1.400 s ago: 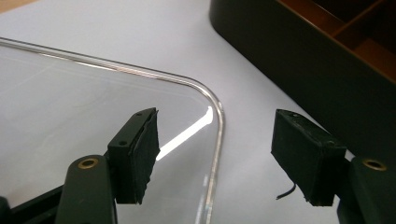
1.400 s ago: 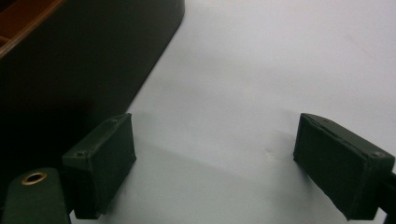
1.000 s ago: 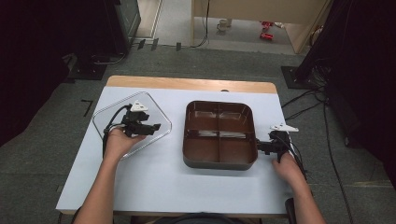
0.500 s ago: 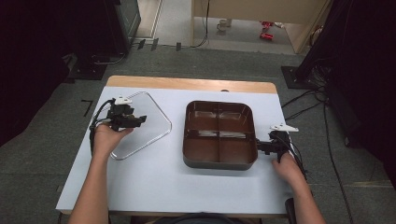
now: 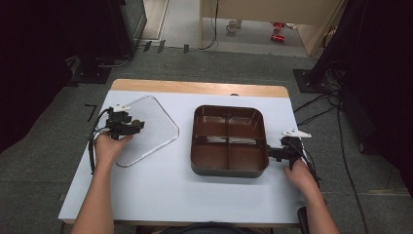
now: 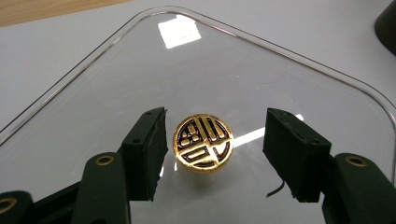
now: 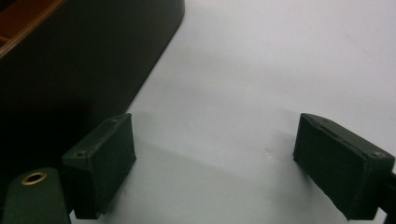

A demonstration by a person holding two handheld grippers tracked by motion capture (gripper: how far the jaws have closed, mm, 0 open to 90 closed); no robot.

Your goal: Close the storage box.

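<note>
A clear flat lid (image 5: 153,139) with a gold round knob (image 6: 203,143) lies on the white table (image 5: 160,195) at the left. My left gripper (image 5: 138,126) is over the lid, and in the left gripper view it (image 6: 212,145) stands open with a jaw on each side of the knob, not touching it. A dark brown tray (image 5: 229,170) with several empty compartments sits at the middle right. My right gripper (image 5: 271,152) rests open on the table at the tray's right wall (image 7: 70,60), nothing between its fingers (image 7: 105,161).
A wooden strip (image 5: 195,87) runs along the table's far edge. Beyond it are grey floor, cables (image 5: 321,109) and dark stands. Bare white tabletop (image 7: 261,70) lies in front of the tray and lid.
The left hand has shifted left and back, and the clear lid has swung round and now lies flat farther back. The right gripper has stayed in place.
</note>
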